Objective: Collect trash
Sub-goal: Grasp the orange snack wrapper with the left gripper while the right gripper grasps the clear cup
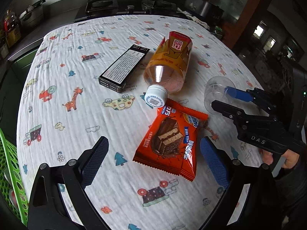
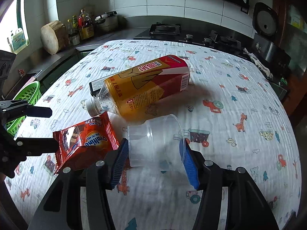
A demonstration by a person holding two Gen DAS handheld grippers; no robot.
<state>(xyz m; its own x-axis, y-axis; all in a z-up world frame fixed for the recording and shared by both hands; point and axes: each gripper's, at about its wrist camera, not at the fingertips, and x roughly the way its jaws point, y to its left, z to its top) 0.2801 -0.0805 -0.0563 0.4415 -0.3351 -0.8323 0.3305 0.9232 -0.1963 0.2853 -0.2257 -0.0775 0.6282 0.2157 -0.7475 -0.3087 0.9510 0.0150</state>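
An orange Ovaltine wafer wrapper lies on the patterned cloth between the fingers of my open left gripper, without touching them; it also shows in the right wrist view. A plastic drink bottle with a white cap lies on its side behind it, also seen from the right. A black box lies left of the bottle. My right gripper is shut on a clear plastic cup, which shows in the left wrist view held by that gripper.
A green perforated basket stands off the table's left edge, also visible in the right wrist view. A gas stove, pots, bottles and a rice cooker line the counter behind the table.
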